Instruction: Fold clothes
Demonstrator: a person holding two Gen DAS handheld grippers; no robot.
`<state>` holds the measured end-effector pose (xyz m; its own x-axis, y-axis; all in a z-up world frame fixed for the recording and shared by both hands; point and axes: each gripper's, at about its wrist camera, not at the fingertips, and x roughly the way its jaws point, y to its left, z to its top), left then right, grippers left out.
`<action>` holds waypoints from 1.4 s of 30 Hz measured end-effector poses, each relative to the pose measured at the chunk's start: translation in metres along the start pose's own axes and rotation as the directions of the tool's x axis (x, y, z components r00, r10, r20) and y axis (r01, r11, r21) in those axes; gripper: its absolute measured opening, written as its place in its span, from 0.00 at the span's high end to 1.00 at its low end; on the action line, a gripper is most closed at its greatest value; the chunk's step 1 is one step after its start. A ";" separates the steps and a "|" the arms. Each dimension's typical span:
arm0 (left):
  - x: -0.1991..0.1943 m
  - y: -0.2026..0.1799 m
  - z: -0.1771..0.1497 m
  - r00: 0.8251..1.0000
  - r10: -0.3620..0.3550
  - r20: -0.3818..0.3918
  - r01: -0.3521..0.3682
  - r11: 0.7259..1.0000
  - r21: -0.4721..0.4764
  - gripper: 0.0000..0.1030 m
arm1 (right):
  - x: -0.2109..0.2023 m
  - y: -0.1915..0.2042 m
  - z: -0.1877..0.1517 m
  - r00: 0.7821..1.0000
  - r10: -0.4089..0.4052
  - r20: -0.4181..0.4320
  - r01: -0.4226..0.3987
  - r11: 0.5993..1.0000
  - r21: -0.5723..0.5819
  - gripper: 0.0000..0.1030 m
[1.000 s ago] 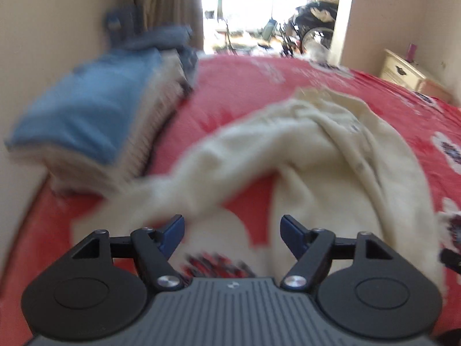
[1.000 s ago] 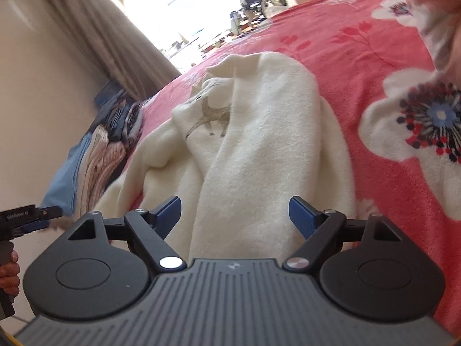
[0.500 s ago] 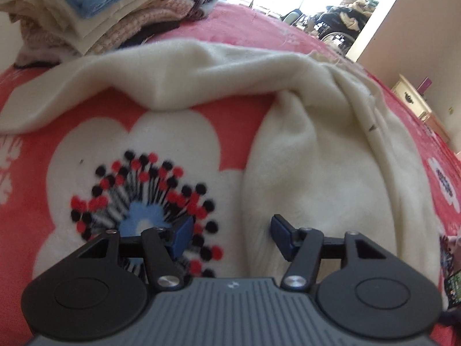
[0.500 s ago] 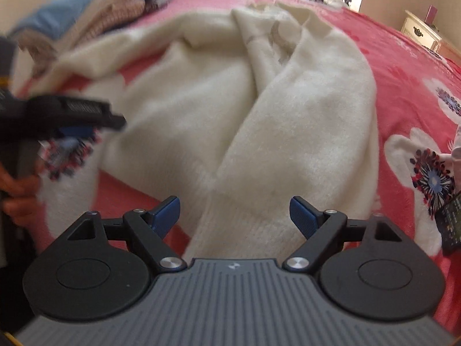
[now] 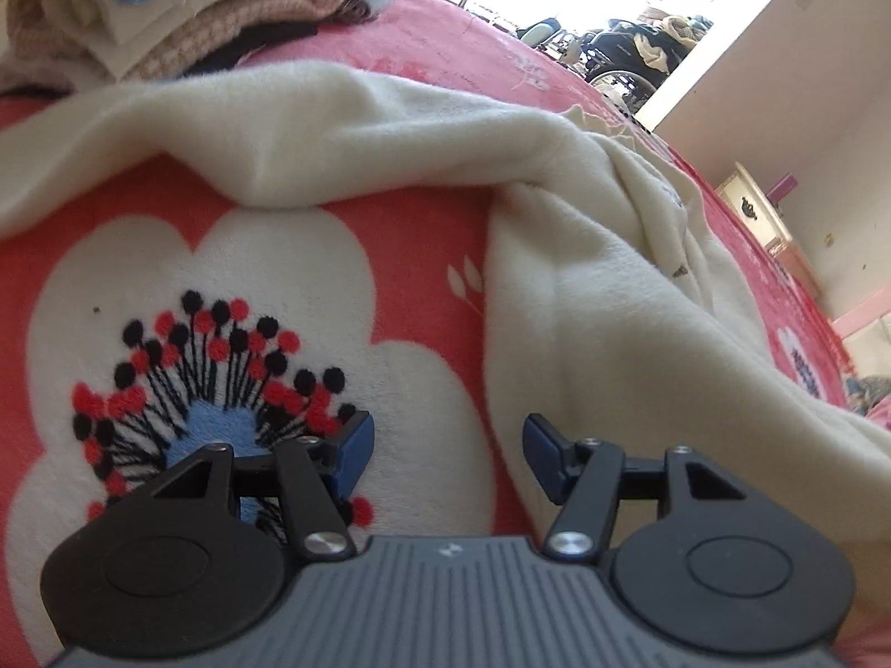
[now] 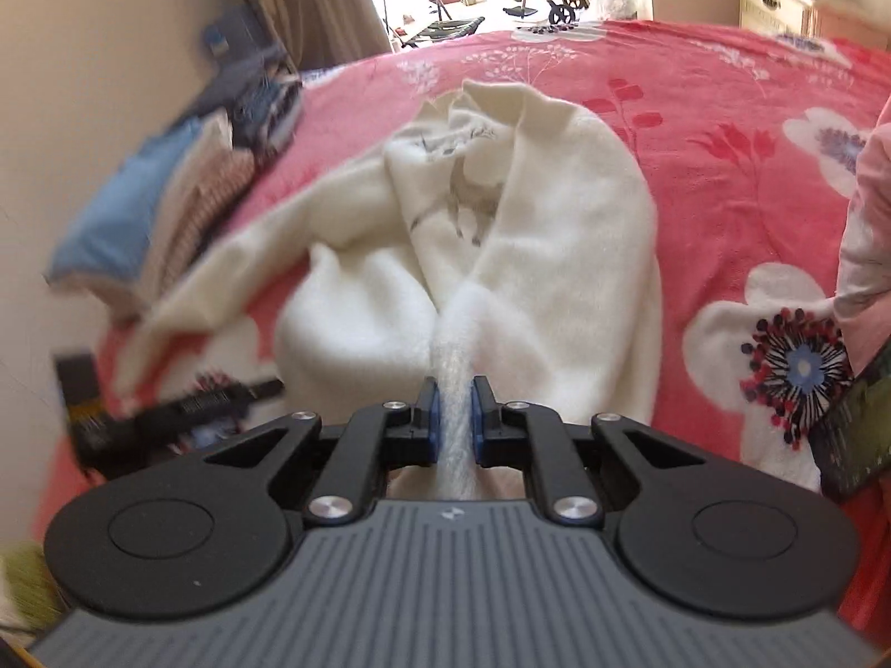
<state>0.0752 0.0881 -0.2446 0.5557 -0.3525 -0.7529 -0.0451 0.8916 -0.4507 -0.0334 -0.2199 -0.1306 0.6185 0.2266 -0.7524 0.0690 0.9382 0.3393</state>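
The right gripper (image 6: 452,409), open half a second ago, now pinches the cream fleece garment (image 6: 568,234), probably its hem; the left gripper (image 5: 445,445) stays open beside it.

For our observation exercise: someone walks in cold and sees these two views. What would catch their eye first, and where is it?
The cream sweater sprawls crumpled across the middle of the red floral blanket, its near edge pinched in the shut right gripper. The left gripper is open, low over a big white flower print beside the sweater. A stack of folded clothes sits by the wall.
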 end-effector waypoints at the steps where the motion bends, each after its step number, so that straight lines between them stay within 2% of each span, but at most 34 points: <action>1: 0.001 0.001 0.001 1.000 -0.008 -0.004 0.008 1.000 -0.011 0.41 | 0.002 -0.006 0.003 0.998 0.048 -0.028 -0.047 0.998 0.039 0.91; 3: 0.002 0.004 0.004 1.000 -0.019 -0.013 0.019 0.999 -0.030 0.41 | 0.010 -0.013 0.002 0.989 0.124 -0.084 -0.116 0.988 0.099 0.92; 5: 0.003 0.007 0.005 0.999 -0.032 -0.018 0.031 0.998 -0.051 0.41 | 0.017 -0.018 -0.003 0.977 0.168 -0.129 -0.150 0.979 0.140 0.92; 9: 0.002 0.013 0.007 0.998 -0.054 -0.017 0.053 0.995 -0.082 0.40 | 0.032 -0.015 -0.029 0.979 0.101 -0.175 -0.079 0.988 0.130 0.95; 14: 0.001 0.010 0.006 0.999 -0.046 -0.006 0.045 0.997 -0.062 0.40 | 0.038 -0.023 -0.035 0.987 0.080 -0.140 -0.055 0.983 0.174 0.97; 18: 0.001 0.008 0.006 0.999 -0.037 -0.002 0.037 0.998 -0.051 0.39 | 0.037 -0.013 -0.029 0.991 0.039 -0.129 -0.030 0.997 0.074 0.93; 20: 0.001 0.006 0.006 0.999 -0.034 0.001 0.034 0.999 -0.041 0.39 | 0.047 -0.004 -0.029 0.990 0.013 -0.141 -0.006 0.999 0.044 0.76; 21: 0.001 0.006 0.005 1.000 -0.031 0.003 0.031 0.999 -0.034 0.39 | 0.052 0.001 -0.030 0.989 -0.002 -0.148 0.007 0.999 0.034 0.51; 22: 0.001 0.005 0.005 1.000 -0.028 0.004 0.029 0.999 -0.027 0.38 | 0.059 0.005 -0.031 0.989 -0.021 -0.147 0.025 0.999 0.022 0.34; 25: 0.000 0.004 0.003 1.000 -0.023 0.004 0.023 1.000 -0.006 0.38 | 0.081 0.018 -0.032 0.991 -0.098 -0.090 0.098 0.995 -0.005 0.29; 27: 0.000 0.003 0.002 1.000 -0.023 0.004 0.023 1.000 0.004 0.38 | 0.100 0.020 -0.032 0.985 -0.150 -0.083 0.151 0.988 0.007 0.25; 30: 0.001 0.004 0.003 1.000 -0.027 0.000 0.027 1.000 0.007 0.37 | 0.121 0.016 -0.036 0.961 -0.256 -0.103 0.257 0.966 0.001 0.29; 36: 0.005 0.007 0.006 0.999 -0.051 -0.003 0.051 0.999 -0.011 0.36 | 0.115 0.013 -0.046 0.939 -0.328 -0.102 0.325 0.944 -0.050 0.40; 38: 0.005 0.007 0.006 0.999 -0.053 -0.004 0.053 0.999 -0.008 0.36 | 0.116 0.016 -0.048 0.931 -0.351 -0.100 0.345 0.936 -0.076 0.47; 39: 0.004 0.007 0.006 0.999 -0.053 -0.004 0.053 0.999 -0.005 0.36 | 0.118 0.018 -0.048 0.929 -0.356 -0.098 0.348 0.933 -0.088 0.57; 40: 0.004 0.007 0.006 0.999 -0.053 -0.004 0.053 0.999 -0.004 0.36 | 0.120 0.021 -0.048 0.930 -0.355 -0.097 0.346 0.933 -0.096 0.71; 42: 0.002 0.008 0.006 0.999 -0.054 -0.001 0.054 0.998 -0.009 0.36 | 0.111 0.026 -0.044 0.935 -0.345 -0.077 0.338 0.937 -0.093 0.88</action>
<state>0.0811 0.0959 -0.2470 0.5564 -0.4008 -0.7279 -0.0223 0.8684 -0.4953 0.0031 -0.1588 -0.2300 0.4947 -0.0916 -0.8642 0.2008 0.9796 0.0111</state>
